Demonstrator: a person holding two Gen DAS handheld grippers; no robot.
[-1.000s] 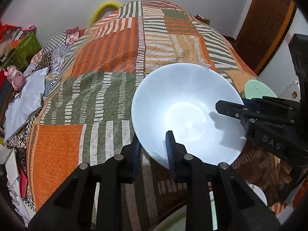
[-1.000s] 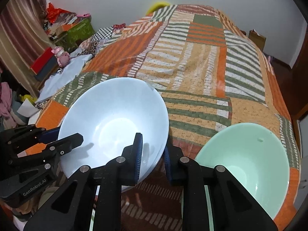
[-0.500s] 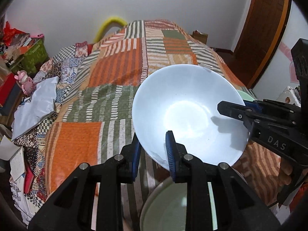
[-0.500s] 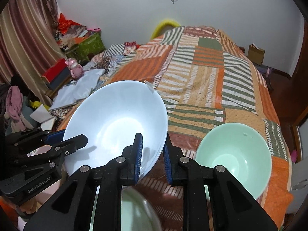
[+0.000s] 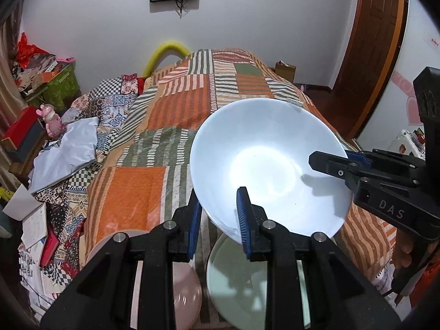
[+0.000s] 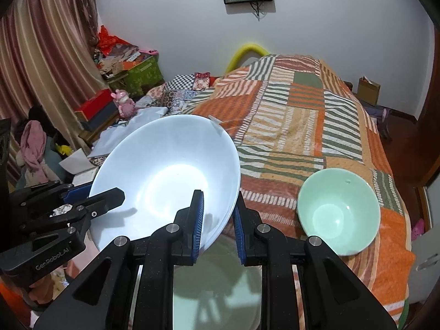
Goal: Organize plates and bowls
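Both tools have the white bowl (image 5: 271, 165) up above the patchwork bed (image 6: 297, 126)! The left gripper (image 5: 218, 221), lettered "GenRobot.AI", clamps its near-left rim; the right gripper (image 6: 217, 220), marked "DAS", pinches the opposite rim. A green bowl (image 6: 339, 211) sits far right; a pale green plate (image 5: 233, 283) lies below.

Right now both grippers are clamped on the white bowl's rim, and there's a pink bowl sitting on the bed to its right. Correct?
Not quite: both grippers, left and right, clamp the white bowl, but the bowl on the bed is mint green, not pink. The right wrist view shows it.
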